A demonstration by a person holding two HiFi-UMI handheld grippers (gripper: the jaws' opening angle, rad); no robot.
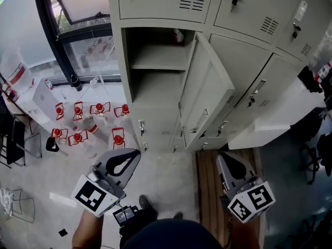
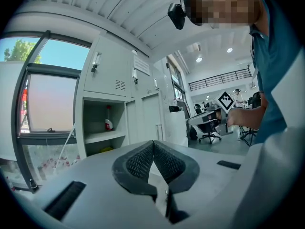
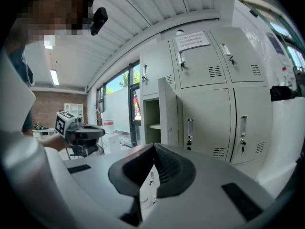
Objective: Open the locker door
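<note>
One bottle [image 2: 108, 123] in locker [image 2: 79, 128] escapes right gripper view.

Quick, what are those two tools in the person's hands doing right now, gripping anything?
Left tool: closed, holding nothing.
Right tool: closed, holding nothing.

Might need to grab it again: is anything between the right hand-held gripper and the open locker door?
Nothing visible. The right hand-held gripper, jaws shut and empty, is held back from the locker door, which stands swung open, and the space between them looks clear.
</note>
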